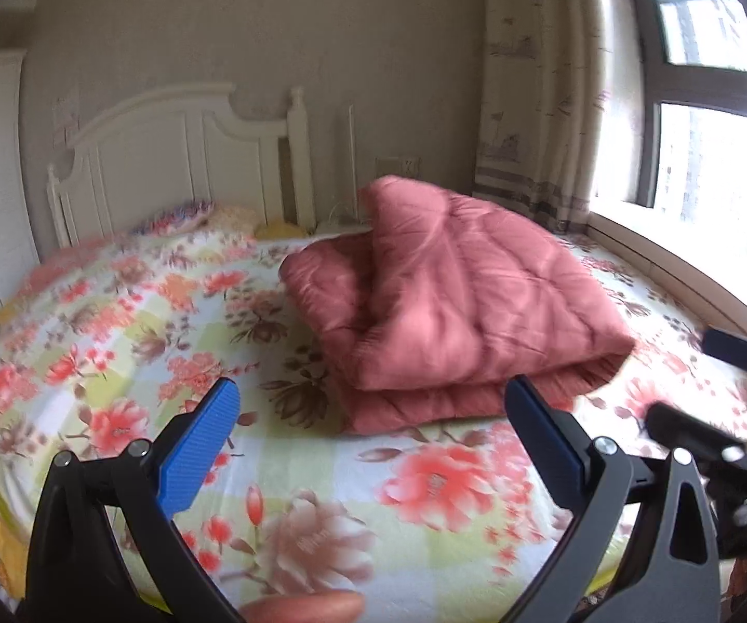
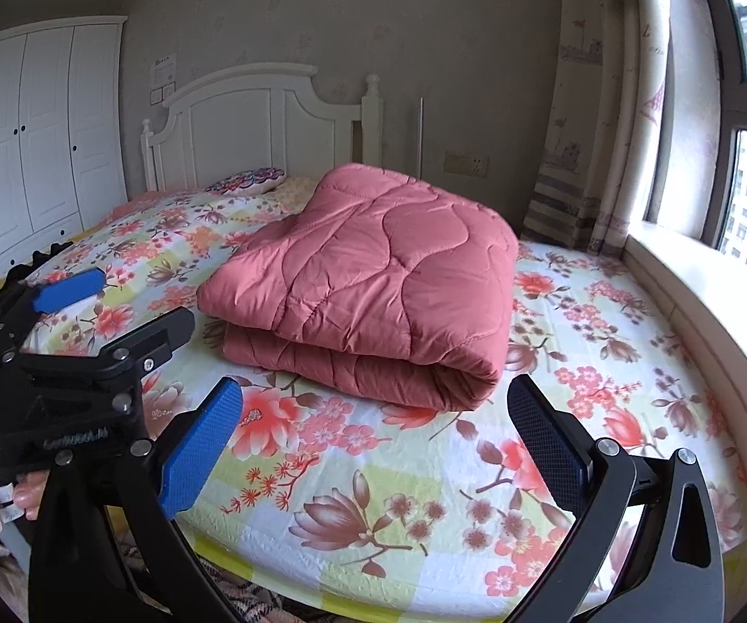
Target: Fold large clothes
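Note:
A pink quilted comforter [image 1: 456, 301] lies folded in a thick stack on the floral bedsheet [image 1: 129, 342]; it also shows in the right wrist view [image 2: 373, 285]. My left gripper [image 1: 373, 405] is open and empty, just short of the stack's near edge. My right gripper [image 2: 373, 405] is open and empty, in front of the stack's folded near edge, not touching it. The left gripper also shows at the left of the right wrist view [image 2: 119, 296], open. The right gripper shows at the right edge of the left wrist view [image 1: 685, 379].
A white headboard [image 2: 249, 119] and a patterned pillow [image 2: 249, 179] are at the far end. A white wardrobe [image 2: 36, 130] stands at the left. A window sill [image 2: 695, 270] and curtain [image 2: 602, 119] run along the right of the bed.

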A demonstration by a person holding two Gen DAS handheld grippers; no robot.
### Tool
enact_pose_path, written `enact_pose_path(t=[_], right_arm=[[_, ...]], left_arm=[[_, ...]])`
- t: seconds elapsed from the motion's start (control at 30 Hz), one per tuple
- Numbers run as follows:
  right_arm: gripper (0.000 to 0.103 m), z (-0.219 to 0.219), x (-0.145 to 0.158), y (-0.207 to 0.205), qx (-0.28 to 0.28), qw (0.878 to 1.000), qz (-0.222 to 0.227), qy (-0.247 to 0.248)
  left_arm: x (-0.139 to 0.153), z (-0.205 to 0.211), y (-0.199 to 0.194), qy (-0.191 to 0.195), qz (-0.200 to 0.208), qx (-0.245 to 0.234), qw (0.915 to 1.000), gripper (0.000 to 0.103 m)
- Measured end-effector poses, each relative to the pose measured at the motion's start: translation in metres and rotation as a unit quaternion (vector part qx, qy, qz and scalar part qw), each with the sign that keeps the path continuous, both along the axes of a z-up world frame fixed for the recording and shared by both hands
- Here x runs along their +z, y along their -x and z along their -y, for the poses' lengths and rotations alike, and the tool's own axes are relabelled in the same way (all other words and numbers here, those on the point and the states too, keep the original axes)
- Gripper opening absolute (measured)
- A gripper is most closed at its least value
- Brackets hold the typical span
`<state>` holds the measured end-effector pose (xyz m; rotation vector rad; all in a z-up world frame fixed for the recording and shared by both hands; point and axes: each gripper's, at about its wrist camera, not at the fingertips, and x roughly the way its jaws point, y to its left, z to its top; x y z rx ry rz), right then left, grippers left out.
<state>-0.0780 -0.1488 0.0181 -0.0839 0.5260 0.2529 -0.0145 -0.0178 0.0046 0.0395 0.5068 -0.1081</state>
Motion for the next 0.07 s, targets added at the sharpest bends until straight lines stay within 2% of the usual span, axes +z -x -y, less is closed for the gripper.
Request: enact_pose_path(t=[0.07], right_arm=[[0.098,0.005,-0.001,-0.009,-0.001,1.0,-0.007,-0.004]], left_arm=[[0.003,-0.029,-0.024,0.02,-0.007,0.023,0.9995,0.101]])
